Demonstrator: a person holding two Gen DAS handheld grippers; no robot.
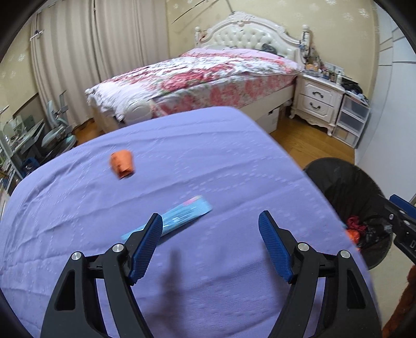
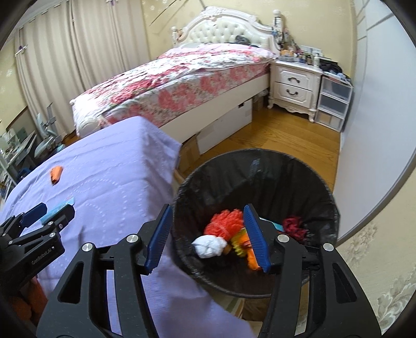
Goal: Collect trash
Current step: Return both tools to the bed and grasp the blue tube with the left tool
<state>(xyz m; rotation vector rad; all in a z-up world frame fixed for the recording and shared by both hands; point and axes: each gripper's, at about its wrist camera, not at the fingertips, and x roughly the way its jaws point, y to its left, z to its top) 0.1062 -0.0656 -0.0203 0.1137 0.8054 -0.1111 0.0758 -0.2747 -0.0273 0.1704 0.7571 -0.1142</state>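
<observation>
Purple-covered desk, 2 scraps left for the black bin [image 2: 260, 166].
Our left tool [image 1: 210, 223], released, nears the blue wrapper [image 1: 182, 215] mid-desk; next we clamp it. Right tool [image 2: 208, 215] hangs released over the bin.

Bedroom with pale patterned wallpaper [image 2: 325, 23], cream curtains [image 1: 78, 52] drawn at left, wood floor [image 2: 286, 135]. White tufted-headboard bed [image 2: 182, 85] under floral spread; cluttered white nightstand [image 2: 295, 84] and clear plastic drawers [image 2: 334, 104] just beside.

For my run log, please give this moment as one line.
left gripper: open, above blue wrapper | right gripper: open over bin | orange scrap: on cloth
</observation>
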